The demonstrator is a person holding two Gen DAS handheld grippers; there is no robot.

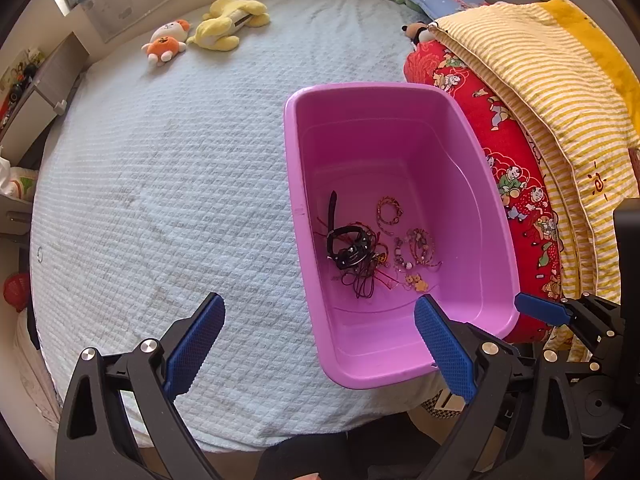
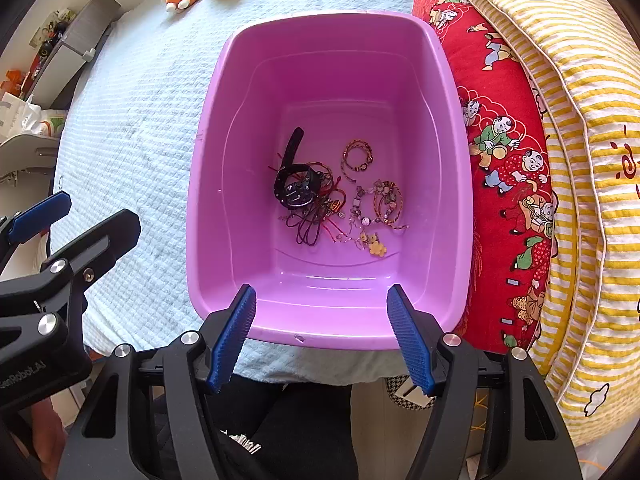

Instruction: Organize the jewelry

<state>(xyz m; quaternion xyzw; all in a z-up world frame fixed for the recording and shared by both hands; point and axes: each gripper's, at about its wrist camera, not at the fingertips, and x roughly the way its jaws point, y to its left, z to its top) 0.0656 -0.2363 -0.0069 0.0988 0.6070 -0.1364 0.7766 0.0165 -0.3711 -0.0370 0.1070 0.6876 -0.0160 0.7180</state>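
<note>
A pink plastic tub stands on the pale blue bedspread. On its floor lies a tangle of jewelry: a black watch, a red braided bracelet, beaded bracelets, dark cords and a small yellow charm. My left gripper is open and empty, held near the tub's near left corner. My right gripper is open and empty, just above the tub's near rim. Neither touches the jewelry.
A red patterned quilt and a yellow striped blanket are stacked against the tub's right side. Plush toys lie at the far end of the bed. A small ring-like item lies on the bedspread at the left. Shelves stand at the left.
</note>
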